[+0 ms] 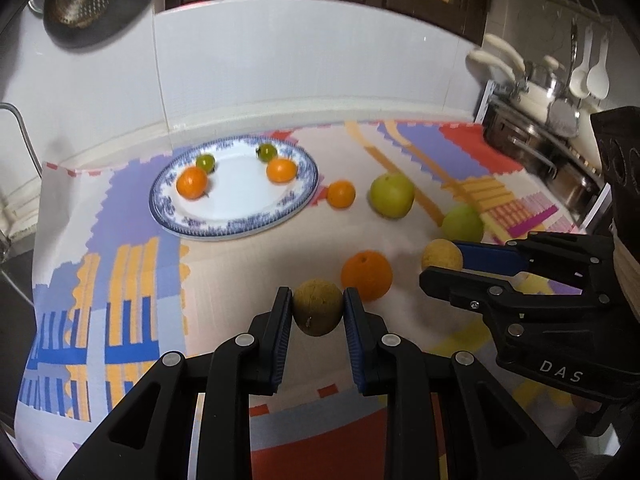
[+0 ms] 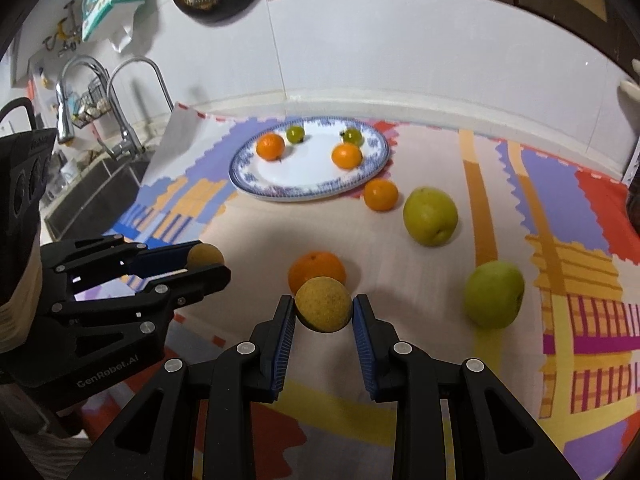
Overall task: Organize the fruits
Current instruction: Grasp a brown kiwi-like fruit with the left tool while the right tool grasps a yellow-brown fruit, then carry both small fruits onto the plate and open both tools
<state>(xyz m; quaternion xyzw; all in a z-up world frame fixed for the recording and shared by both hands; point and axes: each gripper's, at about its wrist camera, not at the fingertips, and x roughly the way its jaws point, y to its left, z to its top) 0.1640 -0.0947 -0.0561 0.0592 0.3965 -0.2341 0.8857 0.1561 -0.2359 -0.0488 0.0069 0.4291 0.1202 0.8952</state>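
Observation:
My left gripper (image 1: pixel 318 300) is shut on a brownish round fruit (image 1: pixel 318 312), held above the mat. My right gripper (image 2: pixel 324 304) is shut on a yellow-brown round fruit (image 2: pixel 325 306); it shows in the left wrist view as the right gripper (image 1: pixel 440 262), and the left gripper (image 2: pixel 210 259) shows at the left of the right wrist view. A blue-rimmed plate (image 1: pixel 224 233) (image 2: pixel 280 193) at the back holds two small oranges and two small green fruits. On the mat lie a large orange (image 1: pixel 366 276), a small orange (image 1: pixel 341 194) and two green apples (image 1: pixel 391 195) (image 1: pixel 463 222).
A colourful patterned mat (image 1: pixel 132 280) covers the counter. A white tiled wall (image 1: pixel 300 60) runs behind it. A sink with tall faucets (image 2: pixel 120 80) lies to the left, and a stove with pots (image 1: pixel 540 152) and hanging spoons stands to the right.

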